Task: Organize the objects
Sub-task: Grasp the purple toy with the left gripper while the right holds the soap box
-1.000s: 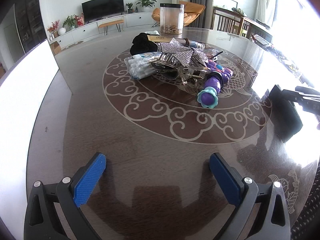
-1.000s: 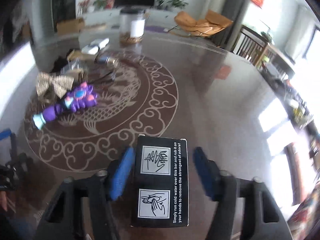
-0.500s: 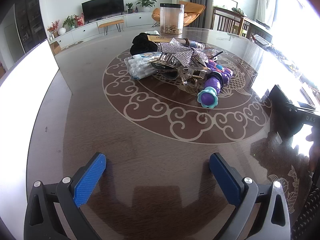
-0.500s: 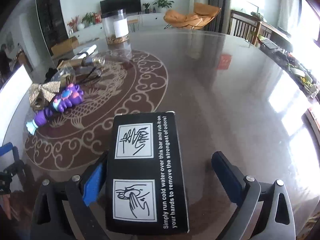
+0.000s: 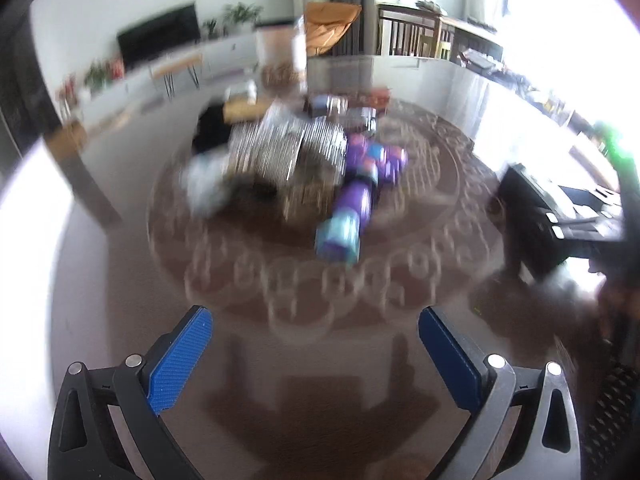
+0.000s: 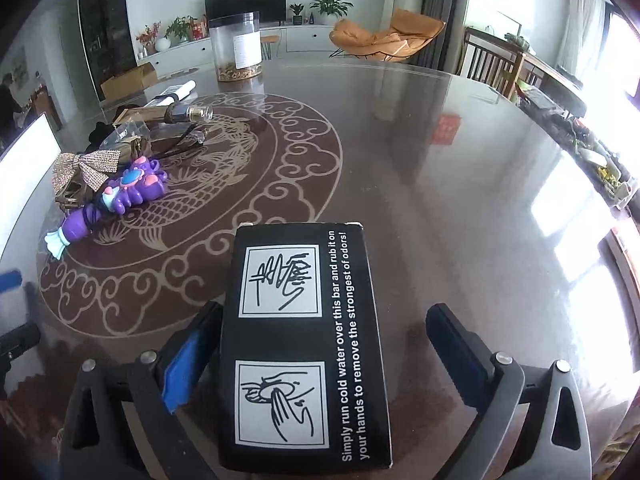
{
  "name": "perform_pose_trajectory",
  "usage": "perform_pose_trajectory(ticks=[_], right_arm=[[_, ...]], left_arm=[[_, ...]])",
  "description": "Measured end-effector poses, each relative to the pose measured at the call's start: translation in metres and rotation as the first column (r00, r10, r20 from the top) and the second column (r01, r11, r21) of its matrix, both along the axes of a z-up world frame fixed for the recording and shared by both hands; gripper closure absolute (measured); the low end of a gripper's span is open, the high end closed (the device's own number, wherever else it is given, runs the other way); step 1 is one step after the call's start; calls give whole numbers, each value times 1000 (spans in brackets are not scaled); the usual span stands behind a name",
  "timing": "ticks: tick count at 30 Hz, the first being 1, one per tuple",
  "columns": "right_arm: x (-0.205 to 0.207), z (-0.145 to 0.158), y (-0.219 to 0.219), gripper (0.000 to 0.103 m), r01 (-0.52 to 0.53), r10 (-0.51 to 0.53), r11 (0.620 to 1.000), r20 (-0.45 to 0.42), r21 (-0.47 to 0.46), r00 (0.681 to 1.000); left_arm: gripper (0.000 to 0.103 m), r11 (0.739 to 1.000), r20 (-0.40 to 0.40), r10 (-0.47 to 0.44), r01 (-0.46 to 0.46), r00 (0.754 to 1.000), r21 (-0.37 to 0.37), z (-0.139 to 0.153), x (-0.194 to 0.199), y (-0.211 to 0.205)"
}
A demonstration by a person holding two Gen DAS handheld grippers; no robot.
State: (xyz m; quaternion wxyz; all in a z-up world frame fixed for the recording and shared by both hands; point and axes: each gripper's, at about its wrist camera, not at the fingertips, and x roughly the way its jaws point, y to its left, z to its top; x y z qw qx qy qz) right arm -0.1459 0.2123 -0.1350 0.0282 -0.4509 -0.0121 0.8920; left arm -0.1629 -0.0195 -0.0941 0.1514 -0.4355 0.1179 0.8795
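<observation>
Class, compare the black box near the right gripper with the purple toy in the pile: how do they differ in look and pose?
The black box is flat-sided and rectangular, black with white drawings and print; the purple toy is lumpy and rounded, purple with pink and pale blue parts. The box lies alone between the open right gripper's fingers; the toy lies against a pile beside a glittery bow. Both rest on the table.
</observation>
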Motion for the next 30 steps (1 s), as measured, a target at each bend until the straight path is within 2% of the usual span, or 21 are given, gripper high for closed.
perform_pose_trajectory(ticks=[2, 3, 4, 6, 9, 11, 16, 17, 19, 20, 22, 25, 26, 28, 30], right_arm=[[0, 0, 0, 3, 0, 0, 1000, 1, -2, 1000], [0, 0, 0, 3, 0, 0, 1000, 1, -4, 1000], [0, 0, 1, 3, 0, 0, 1000, 2, -6, 1000], [0, 0, 0, 3, 0, 0, 1000, 2, -8, 1000], [0, 0, 1, 3, 0, 0, 1000, 2, -7, 1000], [0, 0, 1, 3, 0, 0, 1000, 2, -7, 1000], [0, 0, 0, 3, 0, 0, 1000, 3, -9, 1000], [-1, 0, 0, 3, 0, 0, 1000, 3, -8, 1000], [-1, 0, 0, 3, 0, 0, 1000, 3, -9, 1000], [-1, 0, 0, 3, 0, 0, 1000, 3, -9, 1000], [-1, 0, 1, 3, 0, 0, 1000, 4, -13, 1000], [-2, 0, 0, 3, 6, -6, 1000, 3, -9, 1000], [-2, 0, 0, 3, 8, -8, 1000, 3, -7, 1000], [-2, 0, 0, 3, 8, -8, 1000, 3, -7, 1000], [-2, 0, 0, 3, 8, -8, 1000, 4, -6, 1000]], left_arm=[[0, 1000, -8, -23, 23, 1000, -16, 6, -19, 19], [15, 999, 3, -33, 33, 999, -9, 7, -26, 26], [49, 999, 19, -41, 42, 999, -7, 5, -32, 31], [81, 998, 71, -42, 45, 997, -36, -5, -42, 44], [81, 998, 34, -48, 49, 998, -31, -7, -27, 48], [82, 999, 42, -38, 38, 998, 10, -6, -4, 41], [80, 989, 136, 56, -74, 989, 129, -10, 78, -11], [75, 983, 152, 55, -80, 987, 166, -9, 92, -23], [34, 981, 187, 52, -85, 981, 173, -8, 97, -31], [27, 979, 188, 50, -85, 981, 185, -4, 95, -35], [25, 975, 157, 47, -79, 986, 205, 2, 89, -35], [25, 989, 198, 41, -67, 979, 130, -4, 66, -22], [25, 996, 220, 42, -59, 975, 70, -10, 63, -16], [24, 999, 189, 43, -41, 981, -14, -10, 69, -9], [23, 999, 180, 52, -48, 982, -23, -10, 81, -10]])
